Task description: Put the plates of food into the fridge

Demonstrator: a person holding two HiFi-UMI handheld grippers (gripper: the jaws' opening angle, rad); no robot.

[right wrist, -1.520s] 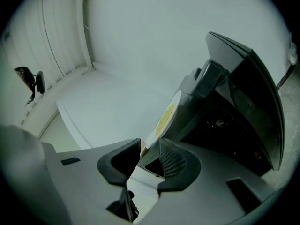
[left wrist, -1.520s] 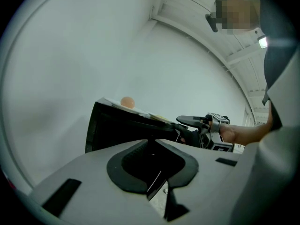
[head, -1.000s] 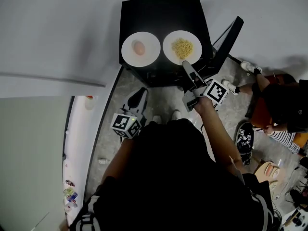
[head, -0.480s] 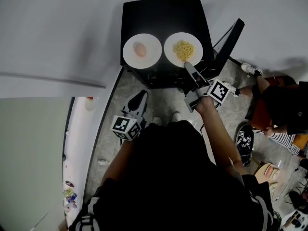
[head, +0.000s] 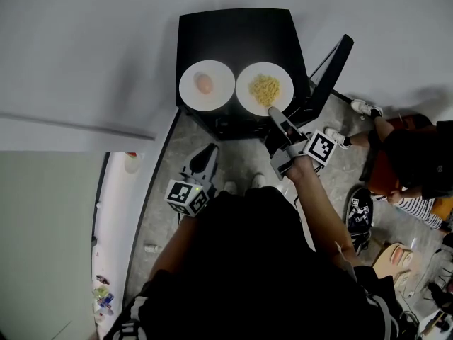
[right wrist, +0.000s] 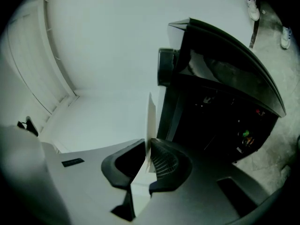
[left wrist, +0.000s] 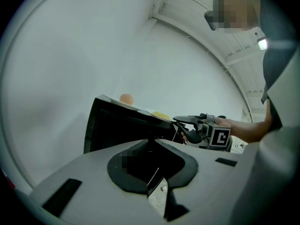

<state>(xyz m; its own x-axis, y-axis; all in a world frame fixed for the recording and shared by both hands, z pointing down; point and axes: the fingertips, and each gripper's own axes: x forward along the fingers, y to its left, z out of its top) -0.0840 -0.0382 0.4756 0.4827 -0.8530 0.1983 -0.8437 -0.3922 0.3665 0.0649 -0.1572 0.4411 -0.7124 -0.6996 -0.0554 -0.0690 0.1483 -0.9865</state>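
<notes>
Two plates, upper centre, on counter [head: 237, 37]: egg plate [head: 206, 85], noodle plate [head: 265, 89]. Right hand-held gripper [head: 272, 111] clenched on noodle plate's rim; left hand-held gripper [head: 210, 149] clenched, empty. I'd lift level, slowly.

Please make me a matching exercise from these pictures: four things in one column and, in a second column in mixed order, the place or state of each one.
Column one
1. white round plate with yellow noodles
2. white round plate with a peach egg-shaped food
3. left gripper
4. right gripper

Column two
A. on the left part of the black cabinet top, with no gripper on it
B. held low in front of the cabinet, jaws together, holding nothing
C. shut on a plate's near rim
D. on the right part of the cabinet top, gripped at its rim

Pairs: 1-D, 2-A, 3-B, 4-C
</notes>
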